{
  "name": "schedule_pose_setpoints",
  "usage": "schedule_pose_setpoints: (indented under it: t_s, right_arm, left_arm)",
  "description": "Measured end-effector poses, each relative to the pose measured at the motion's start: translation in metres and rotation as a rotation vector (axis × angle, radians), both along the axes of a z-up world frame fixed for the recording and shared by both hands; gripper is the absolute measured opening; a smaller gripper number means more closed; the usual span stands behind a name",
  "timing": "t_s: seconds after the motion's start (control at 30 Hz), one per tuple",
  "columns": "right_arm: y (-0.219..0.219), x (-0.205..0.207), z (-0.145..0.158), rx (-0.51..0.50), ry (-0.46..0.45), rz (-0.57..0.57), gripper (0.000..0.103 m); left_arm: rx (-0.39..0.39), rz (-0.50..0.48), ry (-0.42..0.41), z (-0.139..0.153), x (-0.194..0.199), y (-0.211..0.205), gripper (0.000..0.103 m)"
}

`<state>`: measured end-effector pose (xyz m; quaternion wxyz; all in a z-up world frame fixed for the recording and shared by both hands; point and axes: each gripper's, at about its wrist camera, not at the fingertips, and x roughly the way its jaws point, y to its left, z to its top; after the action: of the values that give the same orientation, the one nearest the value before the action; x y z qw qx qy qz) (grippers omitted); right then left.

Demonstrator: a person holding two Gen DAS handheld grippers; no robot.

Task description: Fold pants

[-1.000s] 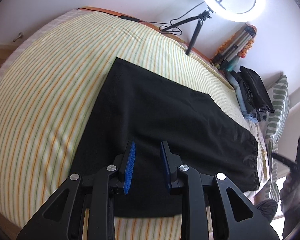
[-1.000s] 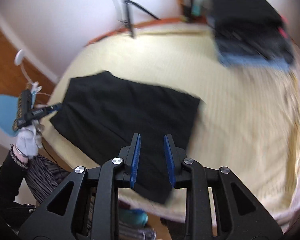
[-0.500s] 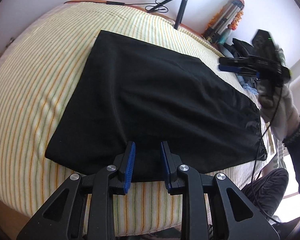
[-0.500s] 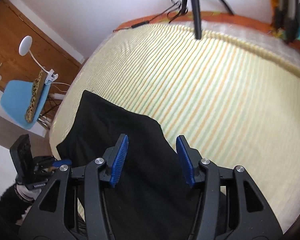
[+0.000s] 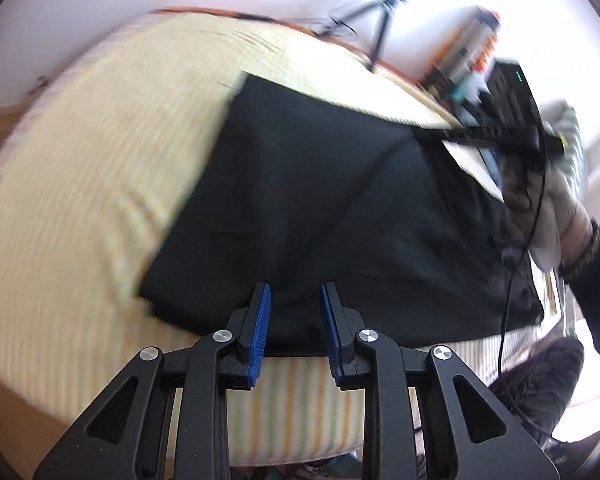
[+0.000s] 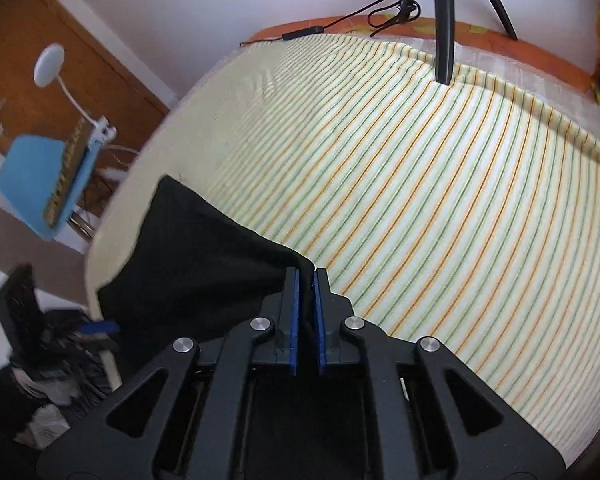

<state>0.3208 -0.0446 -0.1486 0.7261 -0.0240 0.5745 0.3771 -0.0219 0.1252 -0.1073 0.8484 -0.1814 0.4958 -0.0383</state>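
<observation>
Pants (image 5: pixel 340 200): black, spread flat on the striped bed (image 5: pixel 80 200), so you have a smooth base for folding.
Right gripper (image 6: pixel 306 312): your fingers are pinched tight on the pants' far corner, lifting it to carry across.
Left gripper (image 5: pixel 294 320): fingers apart, empty, poised over the pants' near edge, likely ready to pin or grab.

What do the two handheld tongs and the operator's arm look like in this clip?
Both the left tongs and right tongs are matte black, with triangular cut-outs, silver pivot screws and ribbed blue pads. The right hand wears a pale glove, beaded bracelet and dark sleeve; a black cable trails below.
</observation>
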Motion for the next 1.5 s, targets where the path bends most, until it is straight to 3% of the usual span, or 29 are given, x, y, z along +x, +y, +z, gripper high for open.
schedule_pose_setpoints:
  t_s: [0.07, 0.13, 0.3, 0.4, 0.5, 0.73, 0.8, 0.87, 1.07, 1.13, 1.2, 1.27, 1.3, 1.4, 1.5]
  right_arm:
    - [0.003, -0.001, 0.003, -0.017, -0.002, -0.011, 0.022]
    - [-0.003, -0.006, 0.014, -0.027, -0.035, -0.037, 0.037]
    - [-0.017, -0.036, 0.049, 0.006, -0.098, -0.037, 0.04]
    - [-0.032, -0.062, 0.066, 0.052, -0.116, -0.044, 0.052]
    - [-0.045, -0.086, 0.076, 0.097, -0.13, -0.064, 0.054]
    - [-0.072, -0.114, 0.073, 0.168, -0.095, -0.134, 0.054]
    - [-0.078, -0.117, 0.071, 0.17, -0.089, -0.142, 0.054]
    - [-0.083, -0.117, 0.07, 0.175, -0.086, -0.153, 0.054]
    - [-0.089, -0.119, 0.078, 0.193, -0.094, -0.164, 0.054]
    - [-0.088, -0.118, 0.079, 0.196, -0.086, -0.164, 0.054]
    - [-0.084, -0.116, 0.08, 0.198, -0.073, -0.165, 0.054]
    - [-0.076, -0.112, 0.083, 0.2, -0.058, -0.162, 0.054]
    - [-0.07, -0.109, 0.084, 0.201, -0.05, -0.159, 0.057]
    - [-0.05, -0.1, 0.087, 0.189, -0.019, -0.155, 0.076]
    - [-0.018, -0.088, 0.088, 0.19, 0.041, -0.125, 0.076]
  left_arm:
    - [-0.019, 0.064, -0.022, 0.008, -0.008, 0.016, 0.026]
    - [-0.055, 0.115, -0.036, 0.012, -0.015, 0.028, 0.038]
    - [-0.204, 0.222, -0.035, 0.009, -0.03, 0.054, 0.04]
    - [-0.338, 0.294, -0.012, -0.002, -0.034, 0.067, 0.04]
    - [-0.436, 0.358, 0.0, -0.011, -0.04, 0.07, 0.04]
    - [-0.481, 0.448, 0.024, -0.028, -0.046, 0.069, 0.046]
    - [-0.484, 0.46, 0.0, -0.026, -0.042, 0.067, 0.055]
    - [-0.473, 0.482, -0.019, -0.025, -0.04, 0.067, 0.058]
    - [-0.4, 0.484, -0.069, -0.022, -0.028, 0.062, 0.056]
    - [-0.345, 0.478, -0.073, -0.021, -0.025, 0.058, 0.044]
    - [-0.317, 0.455, -0.073, -0.023, -0.021, 0.055, 0.021]
    - [-0.299, 0.434, -0.081, -0.023, -0.018, 0.052, 0.013]
    - [-0.294, 0.423, -0.097, -0.022, -0.018, 0.051, 0.01]
    - [-0.25, 0.38, -0.148, -0.013, -0.018, 0.044, 0.008]
    - [-0.19, 0.305, -0.194, -0.004, -0.014, 0.03, 0.008]
